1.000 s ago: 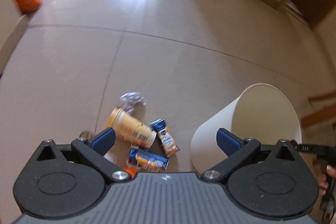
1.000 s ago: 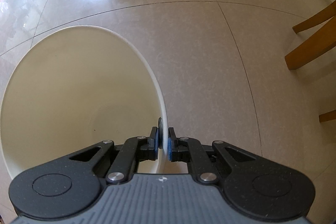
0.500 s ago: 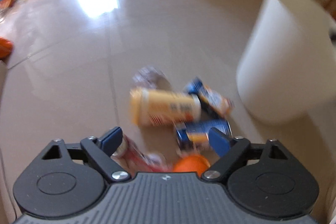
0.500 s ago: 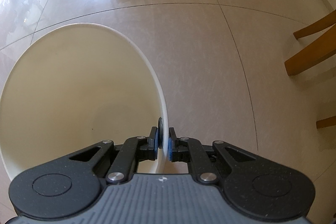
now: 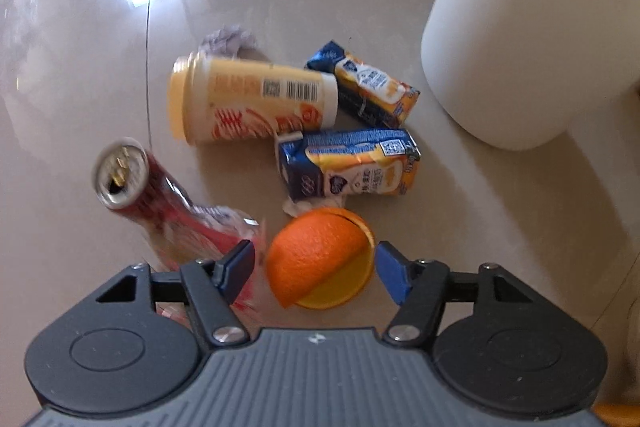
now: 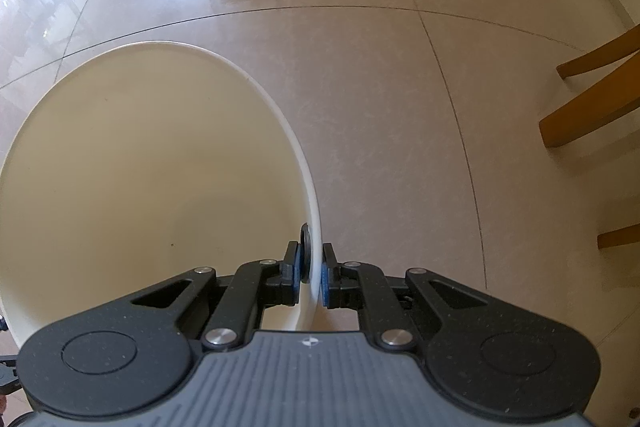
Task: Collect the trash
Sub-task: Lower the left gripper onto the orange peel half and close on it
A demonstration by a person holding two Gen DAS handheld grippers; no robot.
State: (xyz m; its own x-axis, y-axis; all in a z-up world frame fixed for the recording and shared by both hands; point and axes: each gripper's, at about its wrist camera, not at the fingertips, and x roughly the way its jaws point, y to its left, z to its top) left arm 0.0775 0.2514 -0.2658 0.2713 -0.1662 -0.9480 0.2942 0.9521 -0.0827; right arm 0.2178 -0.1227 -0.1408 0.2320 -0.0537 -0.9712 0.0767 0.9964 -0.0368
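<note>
Orange peel, a curled half-shell with a yellow inside, lies low in the middle of your left wrist view, right between the blue pads of your left gripper. The jaws are closing, and the peel sits between them, but neither pad seems to press on it yet; there is a small gap on each side. Keep the peel centred as you close, so that both pads meet it together and it does not skid away on the glossy beige tile floor. It is a thin, springy shell, so it will probably give; squeeze until it holds, no harder.

Watch the left pad: the crushed red drink can lies just beside it, at the lower left, and could get caught in the pinch.

Other rubbish waits above in the frame: a yellow paper cup on its side, two blue-and-orange drink cartons and a crumpled grey wrapper.

Your right gripper is clamped tight on the rim of the white plastic bin, one pad inside the wall and one outside. That bin stands at the upper right of the left view, near the pile. Hold it steady for the drop.
</note>
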